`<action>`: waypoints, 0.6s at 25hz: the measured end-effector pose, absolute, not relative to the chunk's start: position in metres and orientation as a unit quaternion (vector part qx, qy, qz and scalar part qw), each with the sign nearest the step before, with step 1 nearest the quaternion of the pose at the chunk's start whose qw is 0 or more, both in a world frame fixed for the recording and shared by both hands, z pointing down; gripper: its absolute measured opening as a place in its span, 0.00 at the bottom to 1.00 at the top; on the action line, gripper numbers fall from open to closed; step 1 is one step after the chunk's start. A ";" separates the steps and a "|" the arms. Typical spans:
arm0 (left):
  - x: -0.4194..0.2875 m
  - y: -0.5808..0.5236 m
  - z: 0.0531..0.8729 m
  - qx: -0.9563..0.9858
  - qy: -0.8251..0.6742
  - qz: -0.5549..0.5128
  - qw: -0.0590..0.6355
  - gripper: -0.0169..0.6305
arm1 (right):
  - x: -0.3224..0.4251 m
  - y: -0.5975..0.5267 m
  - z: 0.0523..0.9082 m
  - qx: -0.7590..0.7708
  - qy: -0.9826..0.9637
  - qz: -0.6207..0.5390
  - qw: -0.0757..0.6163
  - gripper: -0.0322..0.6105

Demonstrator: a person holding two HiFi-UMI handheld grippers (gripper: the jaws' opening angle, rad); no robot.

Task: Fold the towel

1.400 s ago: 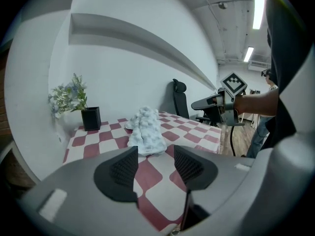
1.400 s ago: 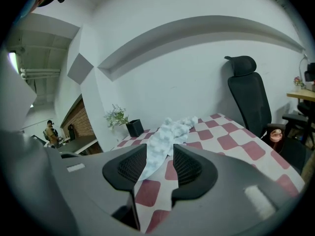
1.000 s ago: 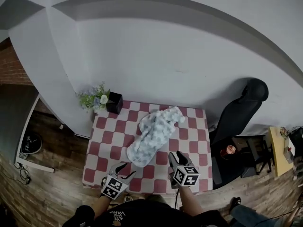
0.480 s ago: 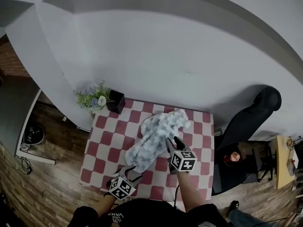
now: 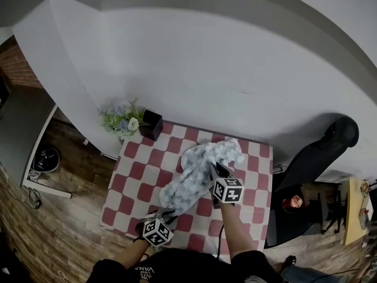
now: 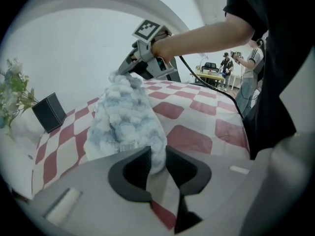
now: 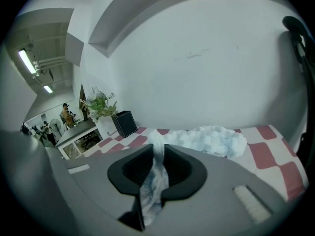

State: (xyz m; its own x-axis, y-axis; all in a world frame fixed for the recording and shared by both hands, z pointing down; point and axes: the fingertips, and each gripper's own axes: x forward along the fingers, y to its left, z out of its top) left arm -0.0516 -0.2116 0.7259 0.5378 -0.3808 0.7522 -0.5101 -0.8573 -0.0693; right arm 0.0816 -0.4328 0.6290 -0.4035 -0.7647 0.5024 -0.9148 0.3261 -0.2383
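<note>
The towel (image 5: pixel 197 175) lies bunched in a long heap slantwise across the checked bench (image 5: pixel 132 175). Each gripper holds a bit of its edge, probably so the cloth can be lifted and shaken flat before any fold is made. The left gripper (image 5: pixel 166 213) tips steeply down at the near end, its fingers (image 6: pixel 134 170) just closed and nipping the fluffy corner, while the right gripper (image 5: pixel 219 170) reaches further out on a stretched forearm, tilted gently down, its fingers (image 7: pixel 182 168) just closed onto a strip of towel hanging between them.
</note>
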 end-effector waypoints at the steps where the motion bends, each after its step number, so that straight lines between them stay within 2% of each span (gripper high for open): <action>1: -0.053 -0.212 0.728 0.872 -0.257 0.409 0.081 0.15 | 0.082 -0.431 0.628 0.524 -0.801 0.246 0.151 0.10; 6: -0.056 -0.214 0.727 0.872 -0.259 0.407 0.085 0.08 | 0.094 -0.419 0.608 0.537 -0.799 0.241 0.122 0.08; 15: -0.080 -0.222 0.693 0.879 -0.307 0.353 0.088 0.06 | 0.135 -0.364 0.577 0.589 -0.767 0.244 0.070 0.07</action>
